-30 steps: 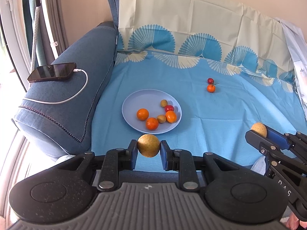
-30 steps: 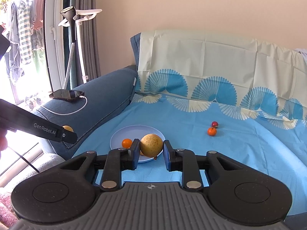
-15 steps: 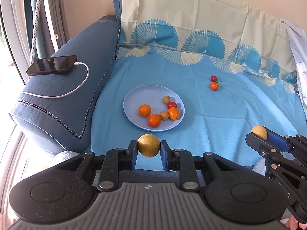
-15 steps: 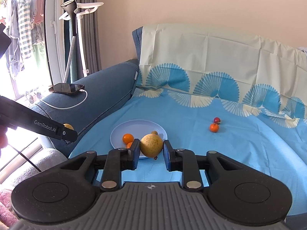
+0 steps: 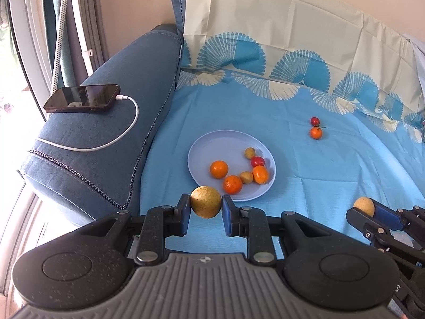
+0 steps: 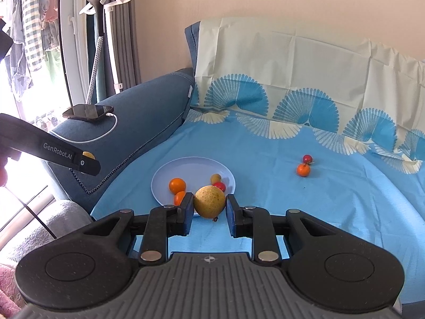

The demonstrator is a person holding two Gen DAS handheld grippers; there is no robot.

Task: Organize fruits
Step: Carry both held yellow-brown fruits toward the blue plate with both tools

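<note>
six fruits lie on the plate (image 5: pixel 202 143); each gripper's jaws pinch a yellow fruit (image 5: pixel 205 205) (image 6: pixel 209 201); two small fruits (image 5: pixel 315 132) wait on the sheet.

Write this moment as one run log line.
left claw: shut on yellow fruit | right claw: shut on yellow fruit | plate: six fruits | cloth: two fruits loose

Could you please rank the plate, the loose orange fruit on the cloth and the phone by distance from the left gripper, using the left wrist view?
1. Plate, just ahead of the left gripper.
2. Loose orange fruit, ahead right on the cloth.
3. Phone, far left on the armrest.
</note>
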